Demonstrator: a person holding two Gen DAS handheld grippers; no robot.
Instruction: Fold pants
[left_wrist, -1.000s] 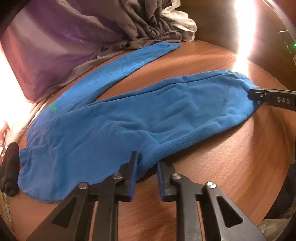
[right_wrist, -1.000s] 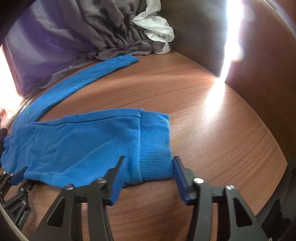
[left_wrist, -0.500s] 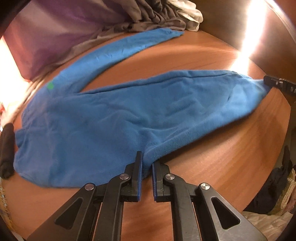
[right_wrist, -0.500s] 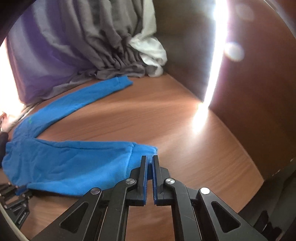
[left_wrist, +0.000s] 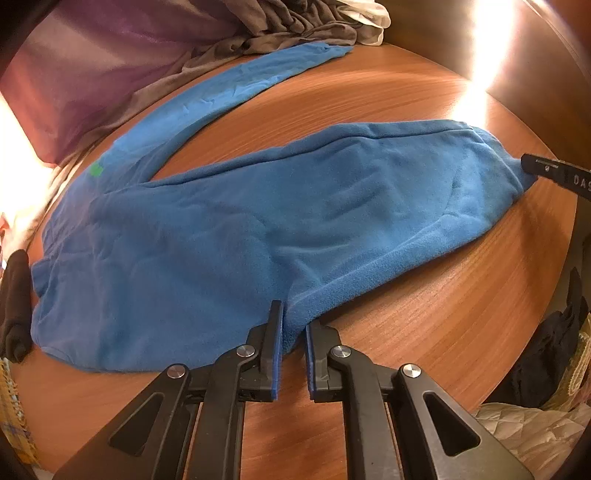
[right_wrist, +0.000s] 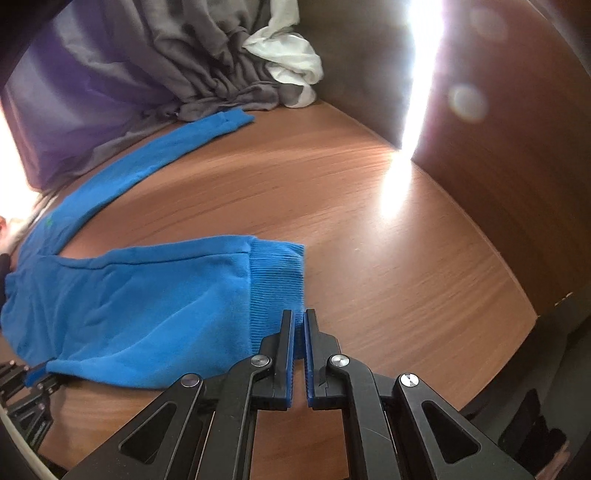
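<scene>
Blue fleece pants (left_wrist: 258, 229) lie spread on a round wooden table (left_wrist: 424, 314), one leg stretching to the far side and the other across the middle. My left gripper (left_wrist: 294, 325) is shut on the near edge of the near leg. My right gripper (right_wrist: 298, 325) is shut on the ribbed cuff (right_wrist: 277, 284) of that same leg; its finger shows at the right edge of the left wrist view (left_wrist: 554, 173). The pants also fill the left of the right wrist view (right_wrist: 129, 302).
A heap of grey cloth (right_wrist: 207, 66) and a white garment (right_wrist: 291, 62) lie at the table's far side, against a purple sheet (left_wrist: 92, 66). A dark cloth roll (left_wrist: 14, 295) sits at the left edge. Bright glare (right_wrist: 413, 110) falls from the right.
Both grippers closed from open onto the pants, the left on the leg's near edge, the right on the cuff. The cuff has lifted slightly.
</scene>
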